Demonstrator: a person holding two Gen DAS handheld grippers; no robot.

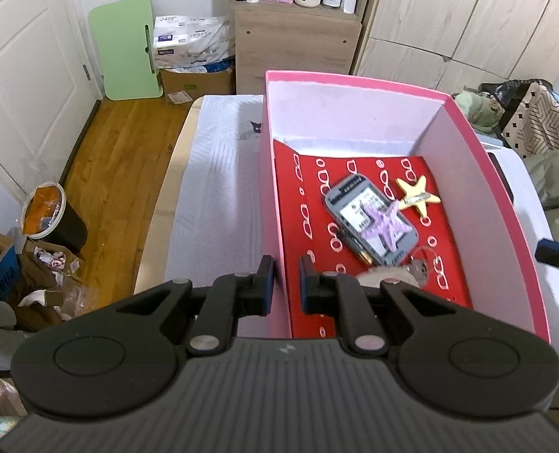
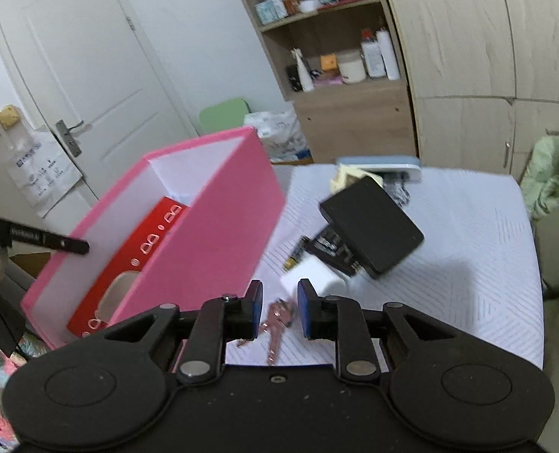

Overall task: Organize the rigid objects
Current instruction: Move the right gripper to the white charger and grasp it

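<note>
Closest to your right lens, the right hand-held gripper (image 2: 278, 307) has its jaws a little apart with nothing pinched; a pink key (image 2: 275, 334) lies on the white cloth beneath the gap, and the pads do not press on it. Just beyond the key sits a small white block (image 2: 313, 282), and past that a black flat case (image 2: 371, 226) lies tilted over a dark printed packet (image 2: 332, 249), all on the table (image 2: 468, 264).

Your left hand-held gripper (image 1: 286, 283) is clamped on the pink box (image 1: 354, 79), its jaws straddling the near left wall with one pad outside and one inside. In the right view the box looks tipped, but you cannot tell whether it is lifted off the table.

Inside the box, a red patterned sheet (image 1: 305, 196) covers the floor. On it lies a grey device (image 1: 370, 222) with a purple starfish (image 1: 385, 226) resting on top, and a yellow starfish (image 1: 417, 198) just beside them toward the right wall. A small keyring (image 1: 421, 266) sits near the front, partly hidden by your gripper.

Beyond the table stand a wooden shelf unit (image 1: 298, 37) and a white door (image 2: 71, 75).
</note>
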